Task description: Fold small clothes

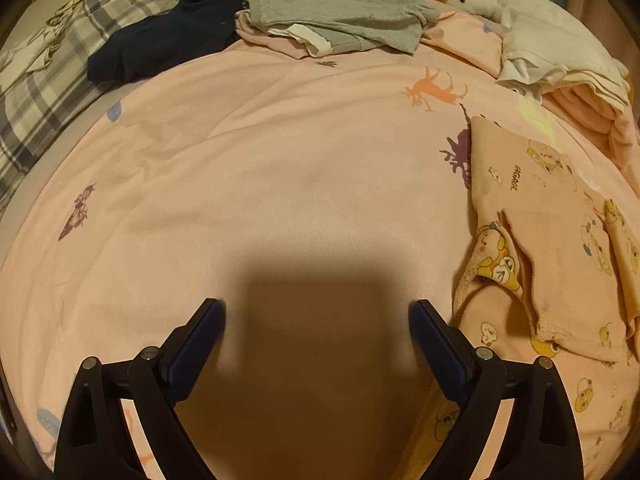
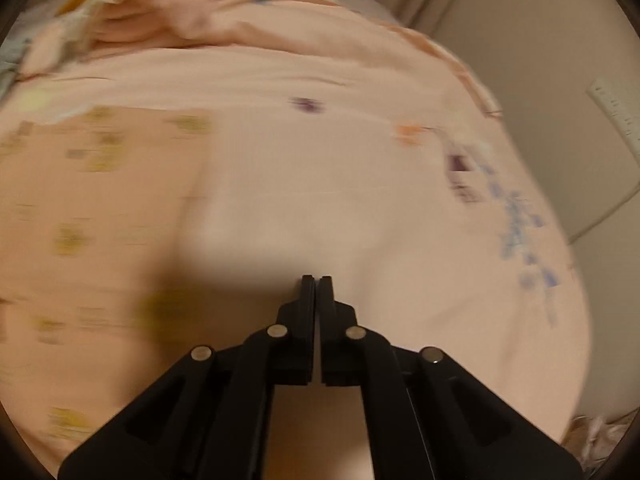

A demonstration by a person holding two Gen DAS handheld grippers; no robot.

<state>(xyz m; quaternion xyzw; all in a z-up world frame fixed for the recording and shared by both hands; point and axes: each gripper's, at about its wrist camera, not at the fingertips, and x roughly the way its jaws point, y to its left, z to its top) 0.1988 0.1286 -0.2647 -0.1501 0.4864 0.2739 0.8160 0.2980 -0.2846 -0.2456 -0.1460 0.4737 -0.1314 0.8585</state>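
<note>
- Left claw [image 1: 316, 316], lower centre of its view: fingers spread wide, empty, hovering over bare pink printed bedsheet [image 1: 280, 168].
- Right claw [image 2: 316, 280], lower centre, view blurred: fingers pressed together, pinching nothing.
- Peach cartoon-print small garment [image 1: 552, 248], right edge, lies folded, probably set aside as finished.
- Unfolded grey knit garment [image 1: 344, 12] and dark navy garment [image 1: 172, 36], along the top, likely await folding.
- White plush duck [image 1: 480, 0], upper right.
</note>
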